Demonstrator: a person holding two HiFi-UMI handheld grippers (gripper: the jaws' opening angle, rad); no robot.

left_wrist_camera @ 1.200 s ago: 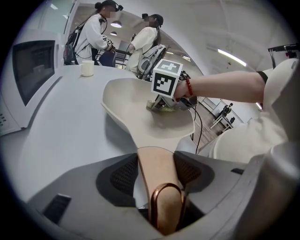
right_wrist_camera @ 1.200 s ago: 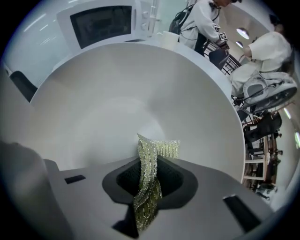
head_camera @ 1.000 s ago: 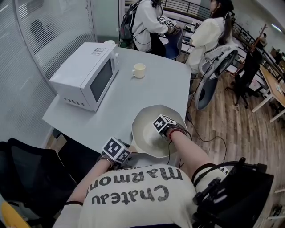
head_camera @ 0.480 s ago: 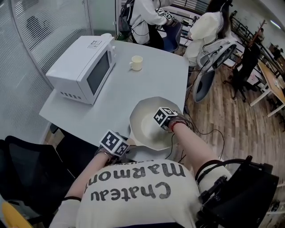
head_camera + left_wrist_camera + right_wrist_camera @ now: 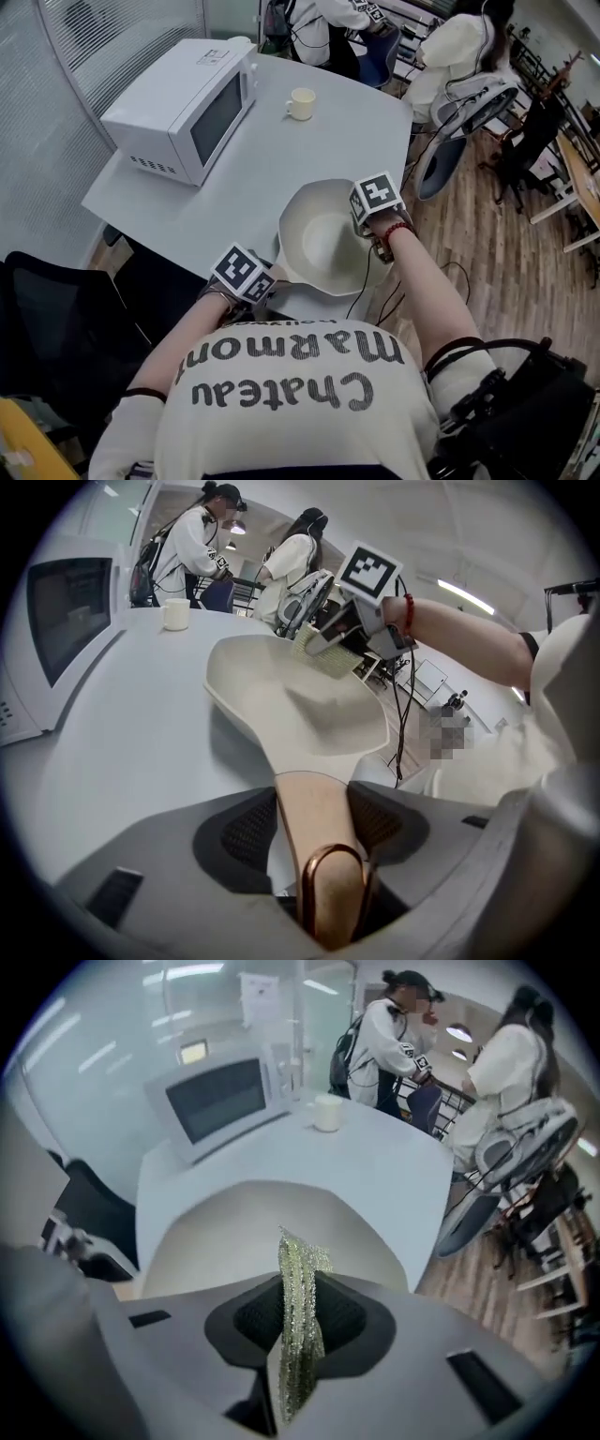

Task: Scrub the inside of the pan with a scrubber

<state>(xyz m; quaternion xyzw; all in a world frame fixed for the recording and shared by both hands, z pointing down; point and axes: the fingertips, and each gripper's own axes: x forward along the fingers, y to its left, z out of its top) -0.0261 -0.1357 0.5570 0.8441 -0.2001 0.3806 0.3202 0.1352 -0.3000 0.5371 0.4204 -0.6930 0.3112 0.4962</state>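
A cream pan [image 5: 319, 246] sits on the grey table [image 5: 272, 164] near its front edge, with a tan handle [image 5: 312, 829] that ends in a copper loop. My left gripper [image 5: 268, 279] is shut on that handle [image 5: 275, 275], and the dark pads [image 5: 249, 831] press on both its sides. My right gripper [image 5: 364, 231] hangs over the pan's right rim, pointing steeply down, shut on a glittery yellow-green scrubber [image 5: 298, 1274]. The scrubber [image 5: 325, 654] is above the bowl [image 5: 262, 1232], clear of its inner surface.
A white microwave [image 5: 183, 94] stands at the table's far left and a cream cup [image 5: 301, 103] behind the pan. Two seated people and an office chair [image 5: 464, 117] are beyond the table's far right. A black chair [image 5: 56, 319] is at my left.
My right gripper has lifted with the scrubber from inside the bowl to above the pan's right rim. The left gripper keeps its hold on the handle.
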